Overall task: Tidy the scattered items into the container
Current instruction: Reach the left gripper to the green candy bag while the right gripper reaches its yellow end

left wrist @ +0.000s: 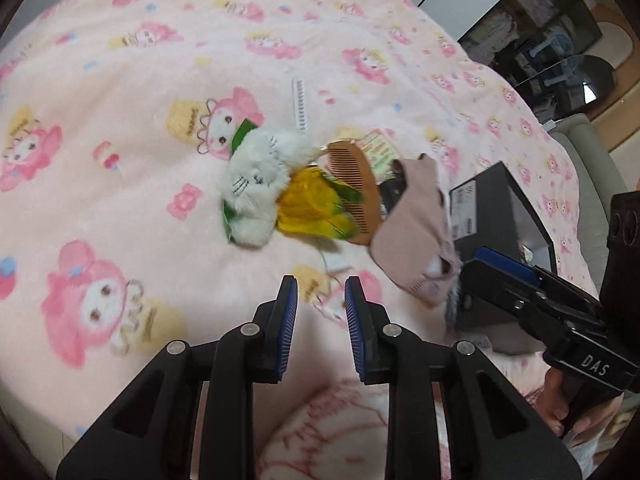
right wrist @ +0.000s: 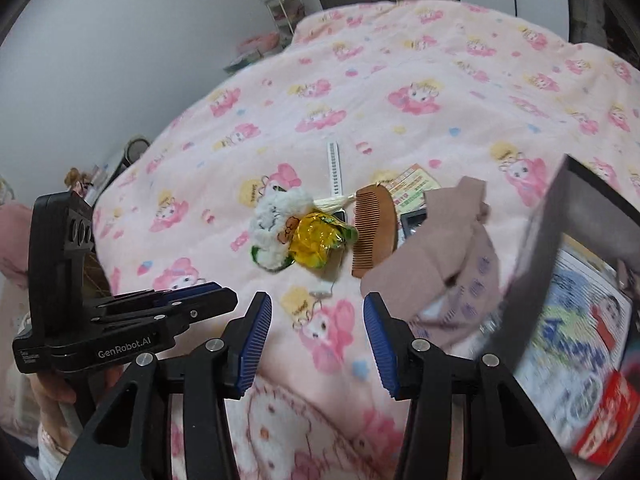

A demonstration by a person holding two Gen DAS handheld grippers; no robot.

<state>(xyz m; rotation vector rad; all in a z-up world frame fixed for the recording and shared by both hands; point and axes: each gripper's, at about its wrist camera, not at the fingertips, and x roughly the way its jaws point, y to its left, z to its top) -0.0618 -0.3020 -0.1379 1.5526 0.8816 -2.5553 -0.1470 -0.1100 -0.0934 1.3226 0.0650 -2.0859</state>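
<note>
Left gripper (left wrist: 320, 296) half open, empty; right gripper (right wrist: 318, 320) wide open, empty; pink sock (right wrist: 448, 264) right of centre, draped against dark box (right wrist: 532, 264) rim at right edge; judgement: pinch sock mid-fold, lift clear of wooden comb (right wrist: 374, 232), drop inside box.
</note>
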